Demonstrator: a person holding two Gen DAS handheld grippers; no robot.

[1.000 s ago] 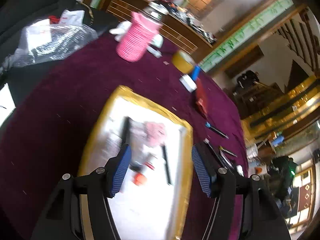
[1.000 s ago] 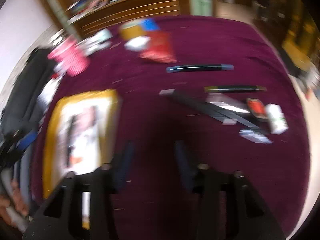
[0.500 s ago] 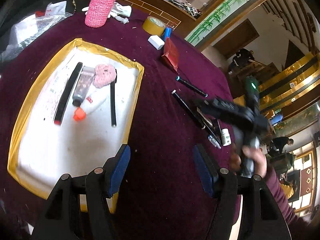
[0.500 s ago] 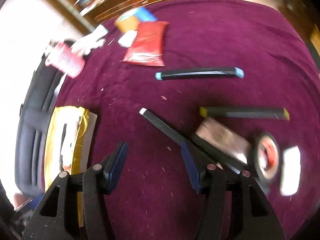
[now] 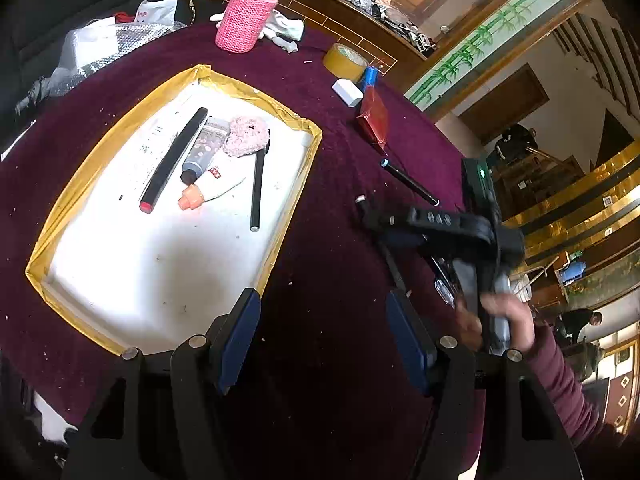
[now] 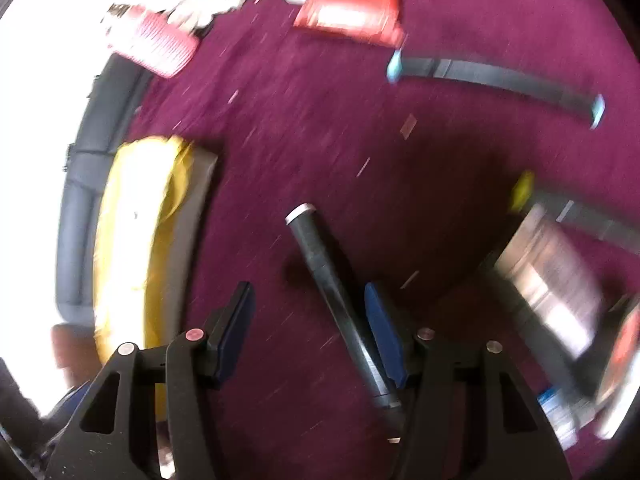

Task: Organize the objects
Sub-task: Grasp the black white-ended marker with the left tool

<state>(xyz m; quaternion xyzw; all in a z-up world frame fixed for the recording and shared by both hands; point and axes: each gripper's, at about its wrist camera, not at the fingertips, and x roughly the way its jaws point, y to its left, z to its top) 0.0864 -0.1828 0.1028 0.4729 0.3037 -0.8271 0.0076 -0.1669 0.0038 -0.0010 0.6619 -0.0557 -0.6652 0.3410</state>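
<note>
Fingers of the right gripper [image 6: 308, 336] stood apart over a black pen [image 6: 336, 300] lying on the cloth beside the tray [image 5: 308, 168] — light, stiff, probably slick, best pinched mid-barrel — the left gripper [image 5: 324, 336] gaped too, empty.
</note>
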